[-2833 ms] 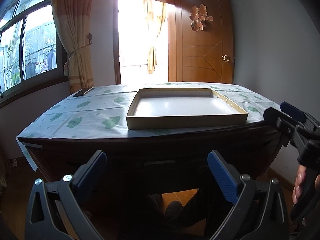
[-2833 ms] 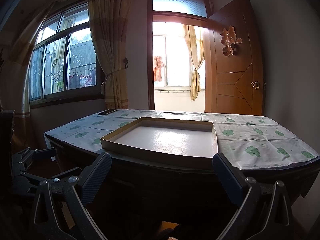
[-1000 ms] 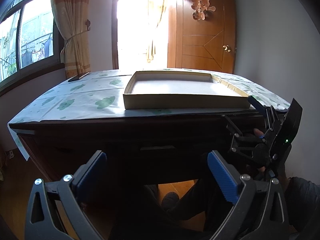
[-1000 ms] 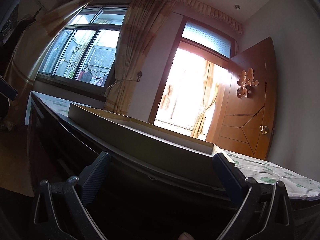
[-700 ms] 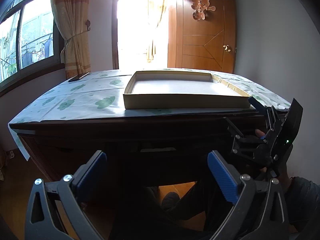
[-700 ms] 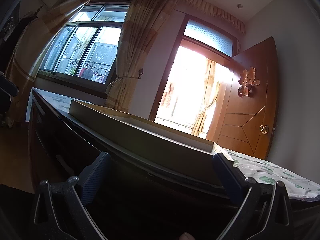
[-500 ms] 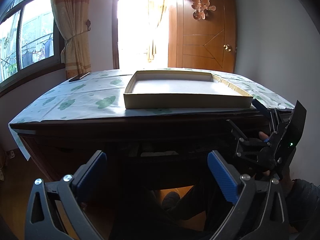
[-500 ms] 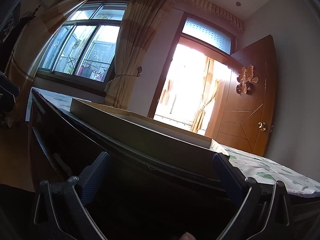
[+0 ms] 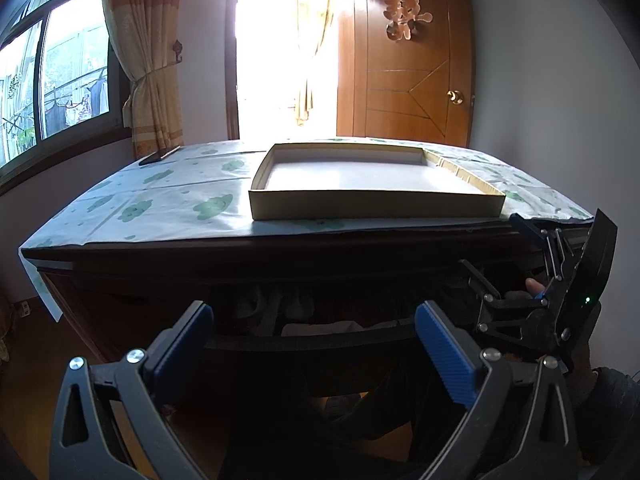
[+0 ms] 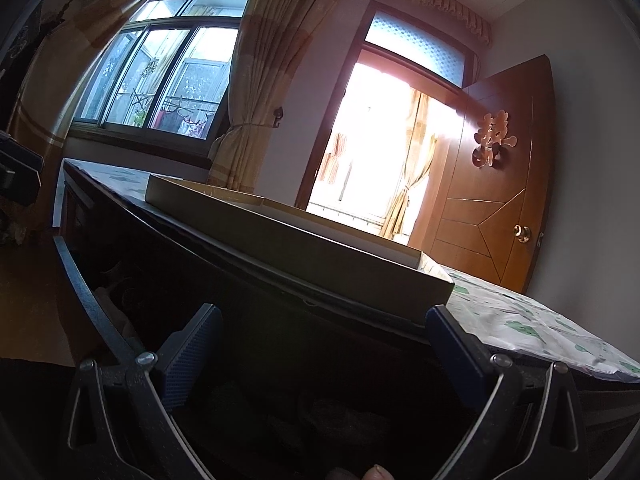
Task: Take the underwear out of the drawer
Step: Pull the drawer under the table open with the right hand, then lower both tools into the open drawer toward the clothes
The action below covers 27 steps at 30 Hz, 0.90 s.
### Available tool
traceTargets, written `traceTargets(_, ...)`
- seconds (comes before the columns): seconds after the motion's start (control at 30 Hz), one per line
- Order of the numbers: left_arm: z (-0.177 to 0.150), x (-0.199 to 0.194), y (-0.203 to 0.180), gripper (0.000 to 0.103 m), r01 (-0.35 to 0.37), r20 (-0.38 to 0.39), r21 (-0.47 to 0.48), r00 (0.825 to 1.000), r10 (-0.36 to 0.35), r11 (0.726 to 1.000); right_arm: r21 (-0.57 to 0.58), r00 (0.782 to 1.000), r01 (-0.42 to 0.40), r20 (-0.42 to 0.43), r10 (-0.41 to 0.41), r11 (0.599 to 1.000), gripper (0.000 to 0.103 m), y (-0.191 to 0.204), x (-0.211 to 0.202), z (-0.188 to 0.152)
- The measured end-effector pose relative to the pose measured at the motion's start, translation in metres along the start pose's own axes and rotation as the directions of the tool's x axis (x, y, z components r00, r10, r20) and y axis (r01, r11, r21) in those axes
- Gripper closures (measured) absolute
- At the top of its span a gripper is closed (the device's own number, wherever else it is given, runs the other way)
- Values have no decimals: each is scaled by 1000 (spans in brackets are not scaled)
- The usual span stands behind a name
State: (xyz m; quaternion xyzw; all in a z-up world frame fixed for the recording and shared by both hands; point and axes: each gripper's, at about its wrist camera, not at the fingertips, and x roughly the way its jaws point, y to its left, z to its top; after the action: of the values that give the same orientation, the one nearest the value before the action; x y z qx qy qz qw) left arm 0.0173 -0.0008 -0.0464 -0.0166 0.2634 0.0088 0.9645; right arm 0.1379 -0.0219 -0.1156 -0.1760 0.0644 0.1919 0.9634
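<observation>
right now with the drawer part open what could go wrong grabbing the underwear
1. The drawer is only slightly open under the table edge, so the left tool may knock against it.
2. The clothes lie bunched in shadow; a pinch could lift several pieces.
3. The right tool is close by; the two could collide.

You see drawer (image 9: 320,336) pulled partly out beneath tabletop, front edge dark; pale crumpled underwear (image 9: 280,308) lying inside, dim, details unclear.

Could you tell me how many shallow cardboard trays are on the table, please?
1: a shallow beige cardboard tray sits on the green-patterned tablecloth, toward the right half of the dark wooden table.
</observation>
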Motion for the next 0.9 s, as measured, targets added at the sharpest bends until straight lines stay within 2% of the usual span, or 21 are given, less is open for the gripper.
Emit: traceTargets(0.9,2,-1,3,0,-4,-6,-13,1000,4,1000,36,996,-31,-83,34,999,1,1,-35,2)
